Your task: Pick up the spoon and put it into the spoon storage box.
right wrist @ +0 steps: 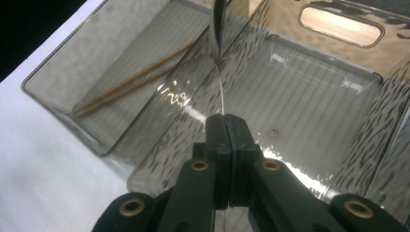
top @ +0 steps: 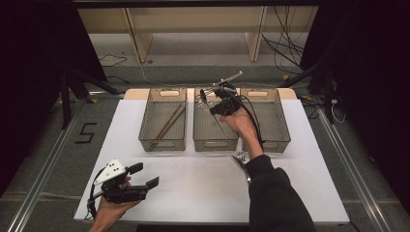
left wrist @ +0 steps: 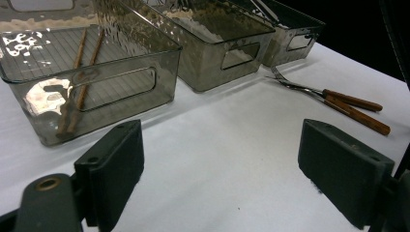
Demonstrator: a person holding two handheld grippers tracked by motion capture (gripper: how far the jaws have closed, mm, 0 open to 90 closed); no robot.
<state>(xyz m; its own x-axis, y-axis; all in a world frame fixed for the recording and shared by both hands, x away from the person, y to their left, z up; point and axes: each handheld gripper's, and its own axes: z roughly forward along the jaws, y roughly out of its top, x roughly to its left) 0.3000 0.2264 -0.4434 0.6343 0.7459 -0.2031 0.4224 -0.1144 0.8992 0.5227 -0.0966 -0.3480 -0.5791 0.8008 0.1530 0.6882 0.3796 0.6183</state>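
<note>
My right gripper (right wrist: 226, 121) is shut on the thin handle of a metal spoon (right wrist: 218, 29), which sticks up and away from the jaws, edge-on. In the high view the right gripper (top: 216, 107) hangs over the middle clear bin (top: 215, 144), and the spoon (top: 203, 94) is over that bin's far left corner. The left bin (top: 145, 137) holds two brown chopsticks (top: 167, 124). Near the table's front left, my left gripper (top: 145, 175) stands open with nothing between its jaws, as the left gripper view (left wrist: 222, 154) also shows.
A third bin (top: 278, 140) stands right of the middle one. Two wooden-handled forks (left wrist: 348, 101) lie on the white table (top: 193, 188) in front of the bins, beside the right forearm (top: 263, 169). Cables and shelf legs lie beyond the table's far edge.
</note>
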